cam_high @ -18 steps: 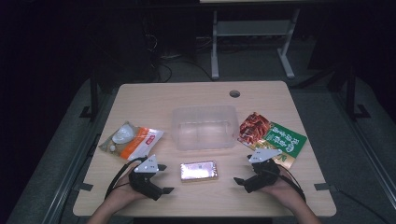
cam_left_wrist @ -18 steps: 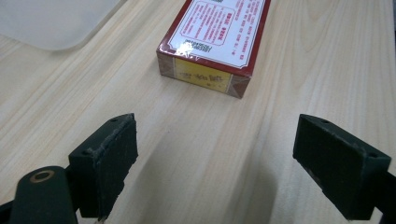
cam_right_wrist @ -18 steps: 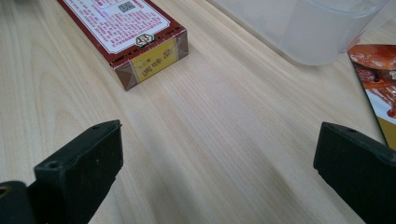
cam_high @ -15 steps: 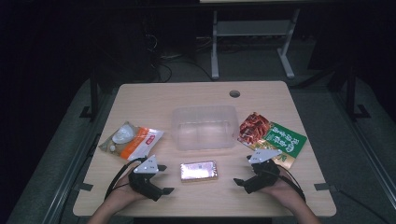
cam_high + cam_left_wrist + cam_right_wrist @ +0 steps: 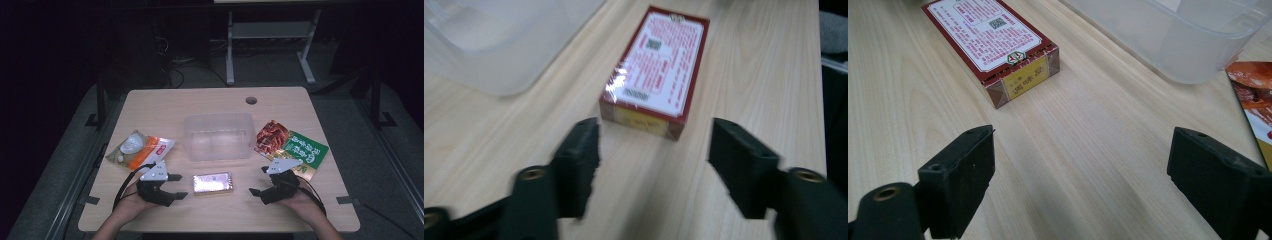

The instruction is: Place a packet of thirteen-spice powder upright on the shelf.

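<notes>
1. Dark red card and glossy film: the small box [image 5: 213, 182] lies flat on the wooden table [image 5: 210, 102], just in front of the clear plastic tub [image 5: 217, 136], between both hands.
2. Left gripper [image 5: 176, 186] sits at the box's left end, jaws spread wide and holding nothing. In the left gripper view the box [image 5: 655, 67] lies dead ahead, its short end facing the gap between the jaws, a little way off and not touched.
3. Right gripper [image 5: 259, 181] waits on the other side, jaws also wide apart and empty. In the right gripper view the box [image 5: 993, 42] sits off to the upper left, not lined up with the jaws.
4. My read: this is the approach, with the left gripper the likelier one to take the box.
5. Next it needs to slide forward until the jaws straddle the box's narrow width, then close across its long sides. The slick wrap could let it slip, so a square, level grip matters.
6. Likely destination, judging by the layout, is the tub; the orange snack bag [image 5: 141, 150] and green packet [image 5: 299, 151] wait at either flank.
</notes>
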{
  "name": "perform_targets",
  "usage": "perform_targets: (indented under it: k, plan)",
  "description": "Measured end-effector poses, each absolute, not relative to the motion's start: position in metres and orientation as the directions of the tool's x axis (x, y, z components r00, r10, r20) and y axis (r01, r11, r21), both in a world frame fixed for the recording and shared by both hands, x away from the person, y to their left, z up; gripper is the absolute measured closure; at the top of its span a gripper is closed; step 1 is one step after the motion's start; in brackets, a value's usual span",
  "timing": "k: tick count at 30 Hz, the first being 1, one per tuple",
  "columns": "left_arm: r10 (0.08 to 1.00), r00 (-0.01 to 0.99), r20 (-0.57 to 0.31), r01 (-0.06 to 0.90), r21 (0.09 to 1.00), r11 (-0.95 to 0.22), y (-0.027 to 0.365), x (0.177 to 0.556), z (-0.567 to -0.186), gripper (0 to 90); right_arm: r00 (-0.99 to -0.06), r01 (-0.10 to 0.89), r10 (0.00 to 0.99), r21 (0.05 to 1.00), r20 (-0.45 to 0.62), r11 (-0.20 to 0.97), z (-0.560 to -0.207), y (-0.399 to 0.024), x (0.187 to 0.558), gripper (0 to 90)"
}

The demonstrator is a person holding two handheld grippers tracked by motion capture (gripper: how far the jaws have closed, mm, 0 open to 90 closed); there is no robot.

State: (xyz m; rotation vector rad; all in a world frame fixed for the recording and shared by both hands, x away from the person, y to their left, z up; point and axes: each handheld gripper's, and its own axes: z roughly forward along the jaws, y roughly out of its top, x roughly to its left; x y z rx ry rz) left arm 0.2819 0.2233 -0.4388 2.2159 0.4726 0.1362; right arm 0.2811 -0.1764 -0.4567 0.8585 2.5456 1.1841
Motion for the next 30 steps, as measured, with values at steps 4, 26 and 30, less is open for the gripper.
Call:
perform_targets:
  k: [4, 26, 30]
  plan:
    - [0.381, 0.92, -0.087, 0.303, 0.774, -0.556, 0.22, 0.29, -0.435, 59.9, -0.805, 0.421, 0.59, 0.757, 0.058, 0.5, -0.456, -0.177, 0.281, 12.6]
    - [0.402, 0.908, -0.121, 0.354, 0.735, -0.579, 0.186, 0.342, -0.447, 89.9, -0.8, 0.431, 0.595, 0.76, 0.072, 0.487, -0.456, -0.181, 0.282, 13.3]
    - [0.41, 0.903, -0.127, 0.369, 0.716, -0.593, 0.185, 0.346, -0.454, 89.9, -0.799, 0.433, 0.597, 0.76, 0.074, 0.485, -0.456, -0.181, 0.282, 13.3]
